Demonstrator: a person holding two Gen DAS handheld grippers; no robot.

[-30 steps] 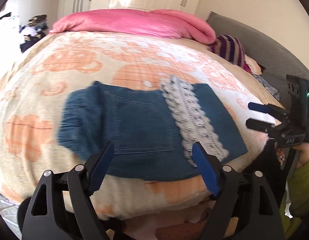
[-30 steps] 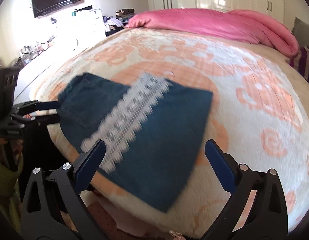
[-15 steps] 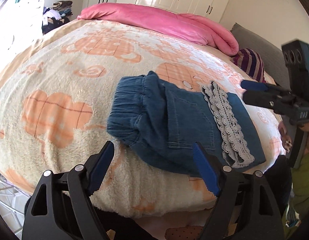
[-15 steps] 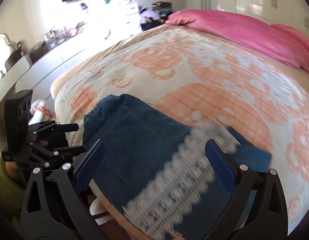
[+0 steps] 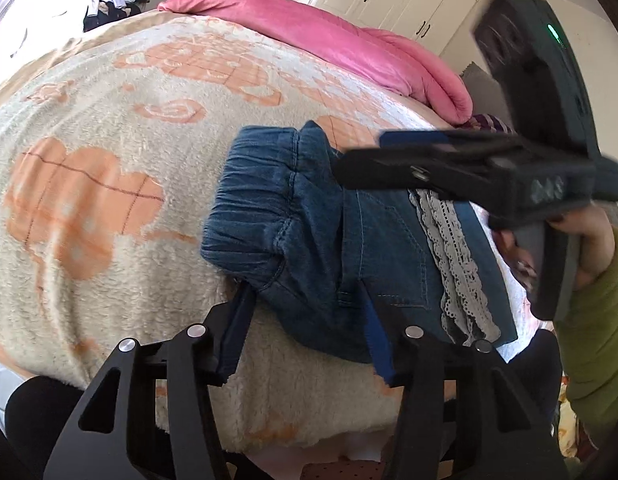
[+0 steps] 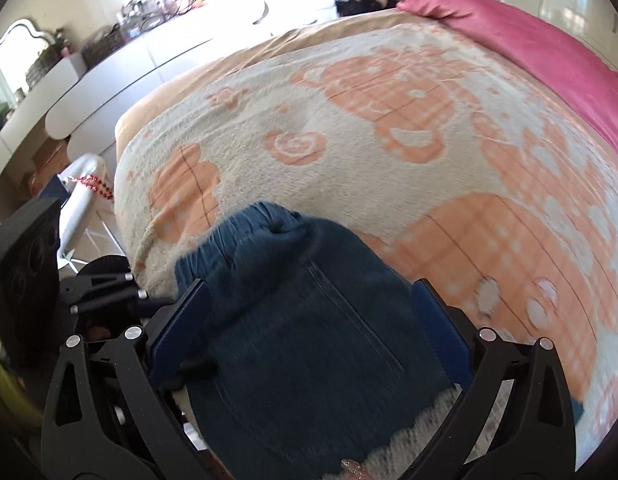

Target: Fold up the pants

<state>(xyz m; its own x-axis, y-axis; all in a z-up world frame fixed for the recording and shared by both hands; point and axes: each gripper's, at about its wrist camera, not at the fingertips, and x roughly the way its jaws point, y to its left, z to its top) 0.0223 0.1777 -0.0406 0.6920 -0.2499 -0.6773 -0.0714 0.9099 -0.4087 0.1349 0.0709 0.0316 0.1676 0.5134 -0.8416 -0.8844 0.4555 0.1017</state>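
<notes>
Swung across since a second ago: right gripper [image 6: 309, 340] now over the pants' [image 5: 321, 248] waistband end, seen in the left view crossing above the denim. Left gripper [image 5: 305, 332] closer in at the near edge, jaws closing with the denim hem between the blue pads, not yet pressing. Right jaws spread wide, straddling the fabric without pinching. Pants folded, lying near the front edge of the cream-and-orange blanket [image 5: 109, 160], lace trim [image 5: 457, 264] to the right, pink duvet [image 5: 349, 44] far behind.
</notes>
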